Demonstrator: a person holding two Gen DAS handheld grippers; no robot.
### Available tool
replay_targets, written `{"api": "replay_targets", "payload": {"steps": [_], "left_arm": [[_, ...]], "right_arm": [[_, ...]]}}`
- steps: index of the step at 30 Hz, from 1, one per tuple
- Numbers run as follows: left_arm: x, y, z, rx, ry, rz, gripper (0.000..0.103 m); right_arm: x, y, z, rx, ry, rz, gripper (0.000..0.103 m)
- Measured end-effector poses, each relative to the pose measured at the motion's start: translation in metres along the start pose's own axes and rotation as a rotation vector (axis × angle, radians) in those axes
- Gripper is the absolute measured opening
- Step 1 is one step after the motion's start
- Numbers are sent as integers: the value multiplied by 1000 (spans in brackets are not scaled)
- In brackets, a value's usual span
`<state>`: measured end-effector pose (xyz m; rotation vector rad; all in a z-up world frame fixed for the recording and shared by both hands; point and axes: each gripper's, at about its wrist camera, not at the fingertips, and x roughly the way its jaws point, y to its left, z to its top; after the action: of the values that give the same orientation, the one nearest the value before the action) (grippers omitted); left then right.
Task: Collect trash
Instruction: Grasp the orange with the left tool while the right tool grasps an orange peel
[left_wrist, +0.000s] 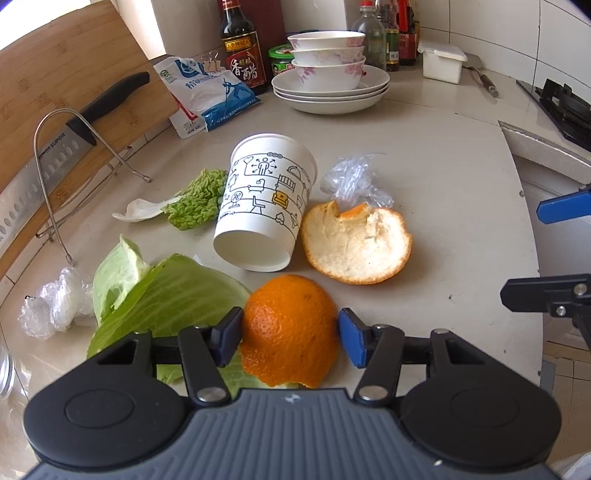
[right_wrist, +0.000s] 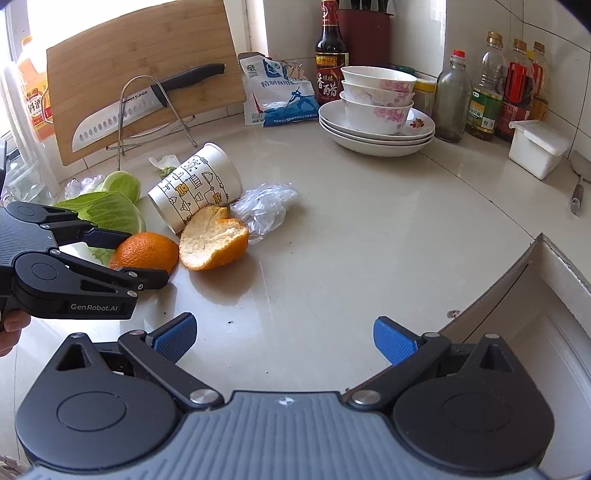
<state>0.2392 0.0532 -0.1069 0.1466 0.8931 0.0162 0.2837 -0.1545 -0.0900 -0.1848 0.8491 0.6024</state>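
Note:
A domed orange peel sits rind-up on the counter, and my left gripper is shut on it, a blue pad against each side. The right wrist view shows the same grip from the side. Beyond it lie a second orange peel, pith-up, a tipped paper cup, crumpled clear plastic, cabbage leaves and a curly green leaf. My right gripper stands open above bare counter, nothing between its fingers.
Stacked bowls on plates, sauce bottles, a salt bag and a white box line the back. A cutting board with a knife leans at the left. The counter's edge drops off at the right.

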Motion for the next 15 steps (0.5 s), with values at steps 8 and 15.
{"api": "replay_targets", "payload": {"steps": [8,15], "left_arm": [[-13,6,2,-50,1,-41,49],[-33,16,3,-102,-3,-56,49]], "right_arm": [[9,4,6,-32,2,33,103],[30,15,14,-102,13,82,103]]}}
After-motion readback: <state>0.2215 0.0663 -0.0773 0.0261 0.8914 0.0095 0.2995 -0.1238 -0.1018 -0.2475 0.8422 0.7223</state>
